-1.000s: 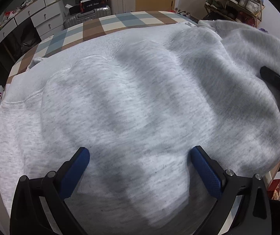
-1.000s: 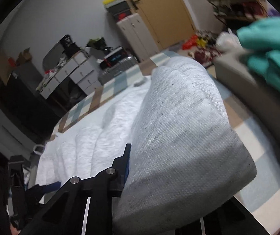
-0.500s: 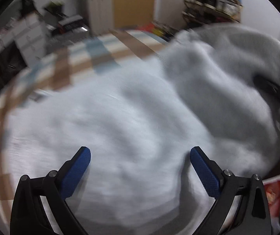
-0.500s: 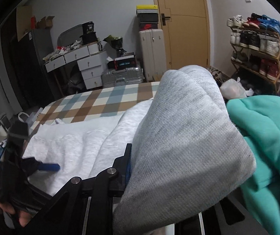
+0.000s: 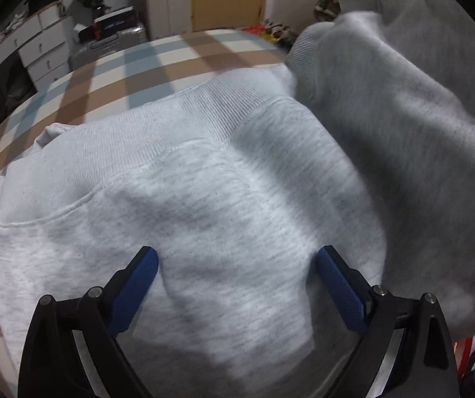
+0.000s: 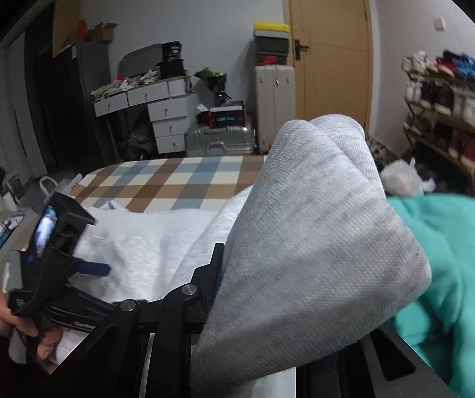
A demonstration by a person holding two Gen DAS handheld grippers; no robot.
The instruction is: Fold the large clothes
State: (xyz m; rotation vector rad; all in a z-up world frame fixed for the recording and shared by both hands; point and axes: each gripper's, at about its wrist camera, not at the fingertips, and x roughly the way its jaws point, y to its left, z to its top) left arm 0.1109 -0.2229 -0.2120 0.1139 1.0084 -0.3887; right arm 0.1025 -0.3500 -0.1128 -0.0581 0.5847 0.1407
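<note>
Fabric is rising on the right side: the right gripper (image 6: 224,285) is carrying a bunched side of the grey sweatshirt (image 5: 204,205) higher than it was 1 second ago, and its view, which was tilted then, is now sitting level, so the wrist is finishing a roll. That lifted part is hanging over the flat body as a thick drape, which suggests a sideways fold is under way and the raised portion is about to be brought across and laid down.

The sweatshirt is lying spread on the checked cloth (image 5: 111,76) that is covering the bed, its ribbed hem band running across the far side of the left wrist view. A teal garment (image 6: 463,265) is lying just beside the lifted part, on the right.

The right gripper is pinching the grey fabric between its nearly closed jaws; only 1 finger is showing, since cloth is hiding the other. It is pointing forward and somewhat downward.

The left gripper (image 5: 237,285) is pointing steeply down over the flat body of the sweatshirt, and its framing is sliding across the cloth compared with 1 second ago. Its 2 blue pads (image 5: 134,288) are standing wide apart and beginning to close, with fabric lying under them but nothing pressed between them. A hand (image 6: 8,318) is gripping its handle at the left edge of the right wrist view.
</note>
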